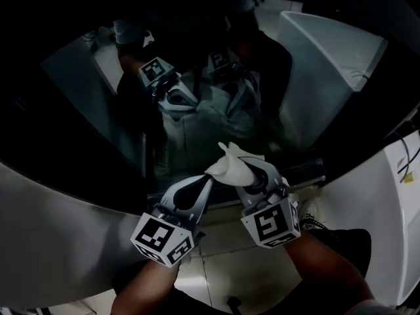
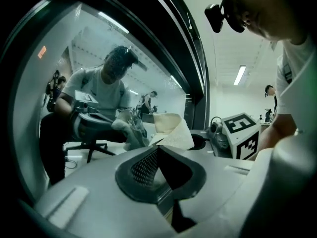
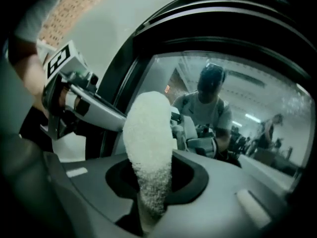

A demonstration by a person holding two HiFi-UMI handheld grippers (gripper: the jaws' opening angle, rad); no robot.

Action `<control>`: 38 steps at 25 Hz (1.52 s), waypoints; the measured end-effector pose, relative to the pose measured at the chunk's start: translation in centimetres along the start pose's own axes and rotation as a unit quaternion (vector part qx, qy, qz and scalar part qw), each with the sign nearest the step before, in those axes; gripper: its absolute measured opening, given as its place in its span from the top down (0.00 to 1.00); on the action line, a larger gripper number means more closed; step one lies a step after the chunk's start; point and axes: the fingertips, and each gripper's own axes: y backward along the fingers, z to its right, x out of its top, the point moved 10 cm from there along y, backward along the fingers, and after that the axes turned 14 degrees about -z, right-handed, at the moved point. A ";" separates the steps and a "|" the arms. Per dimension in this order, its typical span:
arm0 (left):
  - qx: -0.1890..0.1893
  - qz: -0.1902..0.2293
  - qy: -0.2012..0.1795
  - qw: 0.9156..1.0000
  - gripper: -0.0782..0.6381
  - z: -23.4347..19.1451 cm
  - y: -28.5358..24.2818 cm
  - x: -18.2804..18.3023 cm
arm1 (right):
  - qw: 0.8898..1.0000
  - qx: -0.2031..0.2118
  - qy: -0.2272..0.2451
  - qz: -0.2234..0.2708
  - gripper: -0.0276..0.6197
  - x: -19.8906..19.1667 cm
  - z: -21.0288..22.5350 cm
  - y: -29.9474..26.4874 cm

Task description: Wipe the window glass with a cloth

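Note:
A dark pane of window glass (image 1: 98, 110) fills the upper head view and mirrors the person and both grippers. My right gripper (image 1: 246, 176) is shut on a white fluffy cloth (image 1: 233, 166), whose bunched end stands up out of the jaws (image 3: 148, 148) close to the glass (image 3: 237, 83). My left gripper (image 1: 205, 182) sits just left of it, shut with nothing between its jaws, its tips close beside the cloth (image 2: 171, 130). In the left gripper view the glass (image 2: 49, 83) lies ahead to the left.
A black window frame (image 2: 183, 48) borders the pane, with its lower sill (image 1: 308, 172) just past the grippers. White panels stand at the right (image 1: 387, 228) and upper right (image 1: 328, 51). Pale floor tiles (image 1: 223, 268) lie below.

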 end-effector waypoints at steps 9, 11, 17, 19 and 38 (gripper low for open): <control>0.019 0.006 0.027 0.999 0.87 -0.2 -0.2 0.4 | 0.963 0.153 -0.183 0.127 0.83 -0.8 2.9 -0.5; 0.016 -0.005 0.024 1.000 0.87 -0.3 -0.3 0.5 | 0.966 0.153 -0.172 0.121 0.83 -0.3 3.0 -1.1; 0.006 -0.027 0.012 1.000 0.87 -0.8 -0.4 0.7 | 0.975 0.140 -0.141 0.100 0.83 1.0 2.8 -2.5; 0.001 -0.033 0.014 0.999 0.87 -1.3 -0.7 1.0 | 0.975 0.136 -0.146 0.094 0.83 1.3 2.8 -3.1; -0.018 -0.055 0.006 0.998 0.87 -2.6 -1.7 3.0 | 0.978 0.122 -0.146 0.080 0.83 4.0 4.3 -4.2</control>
